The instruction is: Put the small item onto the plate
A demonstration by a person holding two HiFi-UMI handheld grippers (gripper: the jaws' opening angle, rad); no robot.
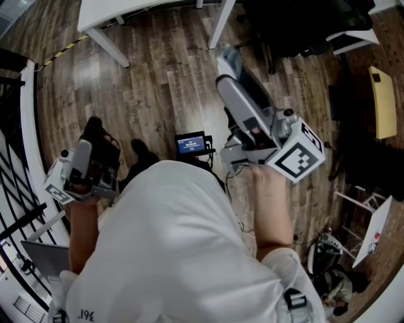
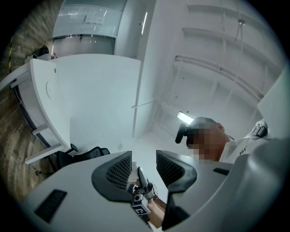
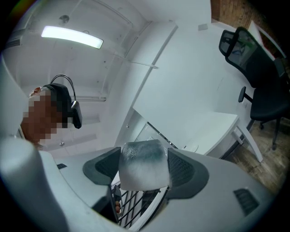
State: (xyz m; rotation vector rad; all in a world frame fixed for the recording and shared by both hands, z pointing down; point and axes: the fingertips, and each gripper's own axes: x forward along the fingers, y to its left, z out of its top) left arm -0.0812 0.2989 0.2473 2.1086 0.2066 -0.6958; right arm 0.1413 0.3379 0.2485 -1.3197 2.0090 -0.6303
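Right gripper [image 3: 145,171] snug on a squarish, pale blue-grey translucent block [image 3: 142,159]; left gripper [image 2: 144,166] jaws apart, nothing between.

Open floor [image 1: 164,94] ahead; table [image 1: 107,16], prob. chair [image 1: 297,25] block beyond

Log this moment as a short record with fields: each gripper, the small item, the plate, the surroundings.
left gripper: jaws apart, nothing held between them
right gripper: jaws closed on the small item, raised in front of the person
small item: whitish-grey soft-looking block, pinched on both sides by the jaws
plate: not visible in any view
surroundings: wooden plank floor, white table, black office chair
task state: item held, not yet placed
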